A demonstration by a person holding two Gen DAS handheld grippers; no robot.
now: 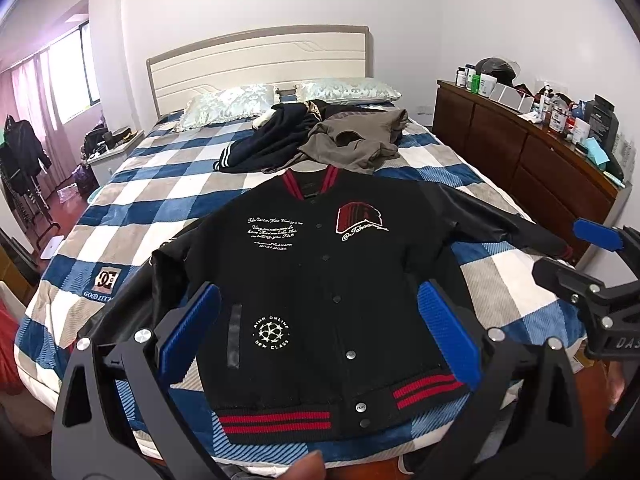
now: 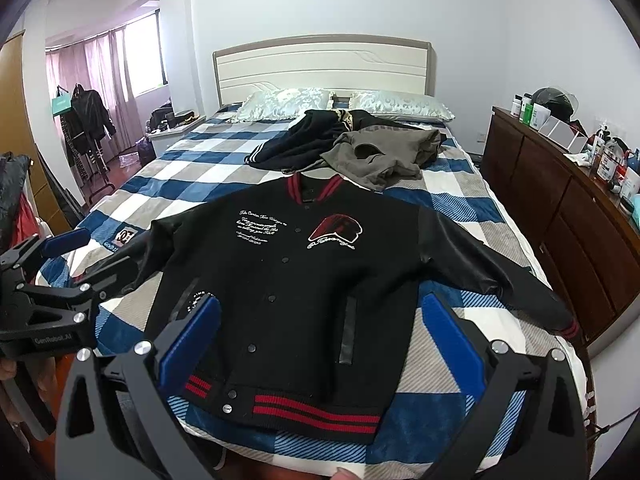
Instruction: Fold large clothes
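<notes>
Two wrist cameras at the foot of the bed (image 1: 132, 216), both facing the headboard (image 1: 260, 64).

The left view looks along its own gripper (image 1: 318, 334) from left of centre and catches the right gripper (image 1: 576, 256) at its right edge; the right view sits close beside it, with the left gripper (image 2: 88, 256) at its left edge. Both hang near and above the jacket (image 2: 288, 280), and share bed, pillows (image 2: 288, 104), clothes pile (image 2: 352, 148) and dresser (image 2: 560, 208); height seems equal, though fisheye warp blurs that.
</notes>
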